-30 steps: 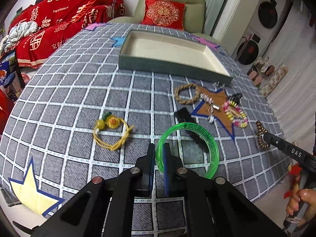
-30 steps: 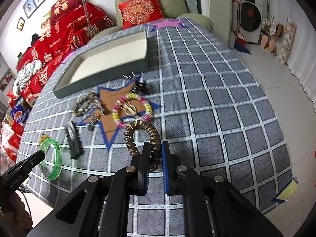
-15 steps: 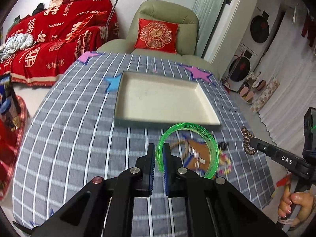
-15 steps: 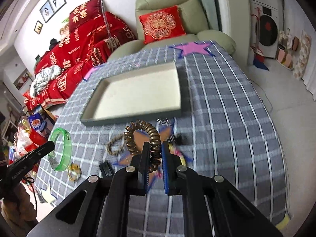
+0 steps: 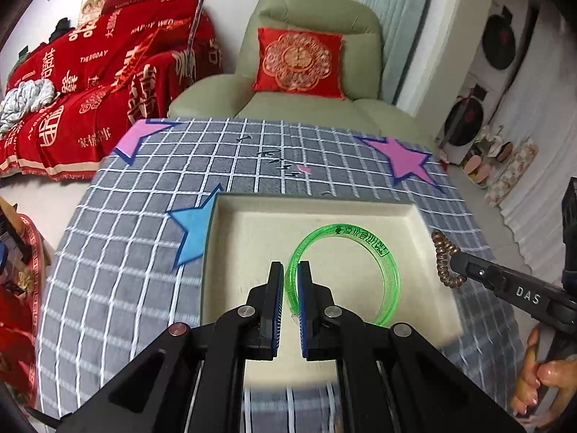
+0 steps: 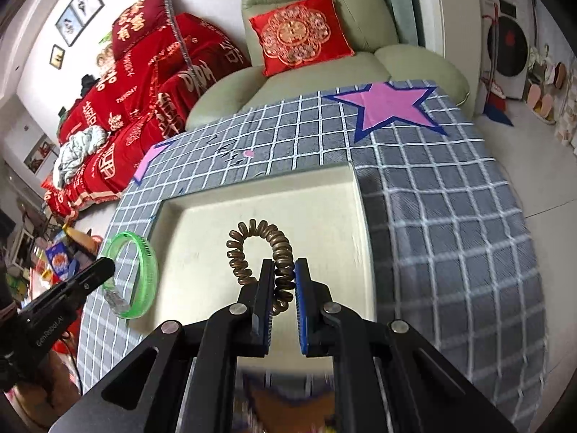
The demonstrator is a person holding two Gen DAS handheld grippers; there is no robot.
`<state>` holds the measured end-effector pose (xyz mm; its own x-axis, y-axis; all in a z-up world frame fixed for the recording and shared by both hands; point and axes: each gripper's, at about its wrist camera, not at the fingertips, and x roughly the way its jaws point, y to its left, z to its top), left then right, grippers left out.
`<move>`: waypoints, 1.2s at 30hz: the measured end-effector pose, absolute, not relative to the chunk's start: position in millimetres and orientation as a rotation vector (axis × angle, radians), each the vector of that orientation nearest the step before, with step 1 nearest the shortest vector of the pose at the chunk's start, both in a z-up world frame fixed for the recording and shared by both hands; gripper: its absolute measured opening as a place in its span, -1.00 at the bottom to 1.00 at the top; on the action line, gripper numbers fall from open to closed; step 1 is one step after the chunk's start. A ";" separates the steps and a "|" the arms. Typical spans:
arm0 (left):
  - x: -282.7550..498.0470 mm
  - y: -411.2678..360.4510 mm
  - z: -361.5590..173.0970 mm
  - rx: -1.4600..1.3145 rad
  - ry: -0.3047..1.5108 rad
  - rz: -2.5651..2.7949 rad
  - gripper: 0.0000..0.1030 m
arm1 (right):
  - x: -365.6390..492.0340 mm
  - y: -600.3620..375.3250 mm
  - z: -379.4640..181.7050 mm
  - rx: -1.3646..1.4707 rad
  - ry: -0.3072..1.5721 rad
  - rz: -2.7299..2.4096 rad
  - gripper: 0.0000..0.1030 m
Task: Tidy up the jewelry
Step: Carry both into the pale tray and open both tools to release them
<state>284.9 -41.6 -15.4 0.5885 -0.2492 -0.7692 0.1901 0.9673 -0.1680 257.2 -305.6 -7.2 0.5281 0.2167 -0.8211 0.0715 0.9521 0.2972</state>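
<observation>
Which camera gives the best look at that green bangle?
The left wrist view: the green bangle faces the camera as a nearly full ring, lettering visible. The right wrist view shows it small and side-on at the edge.

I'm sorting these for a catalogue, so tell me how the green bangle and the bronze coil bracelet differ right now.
The green bangle is a smooth, see-through, rigid hoop with dark print; the bronze coil bracelet is an opaque, metallic-looking spiral. The bangle makes the wider ring; the coil's loop is smaller. The left gripper pinches the bangle, the right gripper the coil. Both are held in the air over the cream tray, neither lying in it.
</observation>
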 end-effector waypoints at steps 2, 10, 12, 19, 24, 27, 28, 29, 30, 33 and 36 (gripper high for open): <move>304.2 -48.1 -26.2 -0.061 0.929 -0.249 -0.69 | 275.0 -307.1 -17.1 0.326 1.033 0.080 -0.77; 351.8 -69.1 -79.9 0.010 1.023 -0.193 -0.69 | 321.9 -303.9 -64.6 0.324 1.106 0.046 -0.77; 354.6 -70.5 -87.5 0.021 1.034 -0.184 -0.69 | 327.2 -301.1 -73.9 0.302 1.124 0.034 -0.77; 357.6 -78.3 -96.4 0.110 1.042 -0.130 -0.69 | 331.8 -291.6 -84.2 0.237 1.141 0.026 -0.65; 353.0 -79.6 -88.0 0.138 1.020 -0.098 -0.69 | 327.9 -290.4 -73.2 0.251 1.111 0.035 0.21; 348.2 -74.8 -77.8 0.117 1.003 -0.095 -0.69 | 323.4 -295.1 -58.6 0.281 1.077 0.038 0.21; 345.8 -72.9 -75.1 0.107 0.999 -0.097 -0.68 | 321.0 -297.5 -55.1 0.293 1.070 0.039 0.22; 344.0 -71.1 -72.0 0.098 0.996 -0.101 -0.68 | 318.1 -299.6 -51.3 0.306 1.063 0.039 0.22; 339.8 -69.2 -67.8 0.092 0.989 -0.103 -0.52 | 313.8 -301.9 -47.0 0.318 1.054 0.039 0.24; 323.8 -62.9 -53.8 0.078 0.929 -0.071 1.00 | 297.5 -305.1 -30.4 0.325 1.029 0.042 0.36; 303.7 -59.6 -38.7 0.092 0.897 -0.087 1.00 | 279.4 -305.4 -14.8 0.320 0.997 0.054 0.53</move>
<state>303.7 -59.6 -38.7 0.6213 -0.0367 -0.7827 0.1137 0.9926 0.0437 279.4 -305.4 -14.8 0.5454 0.1903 -0.8163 0.1008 0.9519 0.2893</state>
